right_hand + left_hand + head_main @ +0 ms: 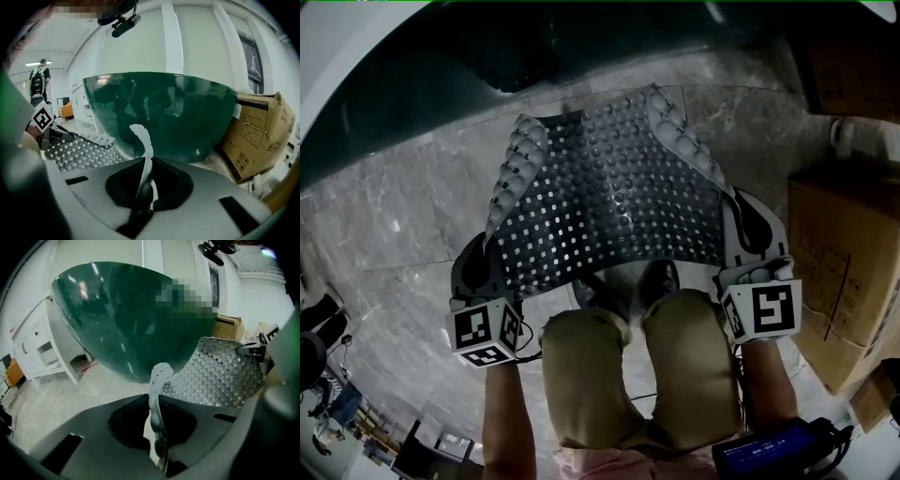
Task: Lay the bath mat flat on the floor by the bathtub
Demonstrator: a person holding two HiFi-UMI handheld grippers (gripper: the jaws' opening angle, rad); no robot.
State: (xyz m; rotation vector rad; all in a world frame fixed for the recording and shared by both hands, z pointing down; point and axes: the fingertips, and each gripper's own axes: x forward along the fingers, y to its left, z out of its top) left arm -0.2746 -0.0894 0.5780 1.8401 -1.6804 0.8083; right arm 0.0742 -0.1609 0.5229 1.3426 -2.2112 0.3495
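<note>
Items counted: one bath mat (609, 202), one bathtub (487, 56), one white cabinet (40, 350). Grippers, two: left gripper (478, 261), right gripper (748, 230). Cardboard boxes, at least two: large box (839, 272), upper box (853, 56).

tub (581, 47): cut off by the top edge in the head view
shoes (660, 279): fronts hidden behind the mat (609, 187)
box (844, 272): cut by the right edge
far person (36, 77): too small to tell details

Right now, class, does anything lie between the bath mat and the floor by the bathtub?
Only the person's shoes, under the near edge of the bath mat; visible floor by the bathtub shows nothing else.
</note>
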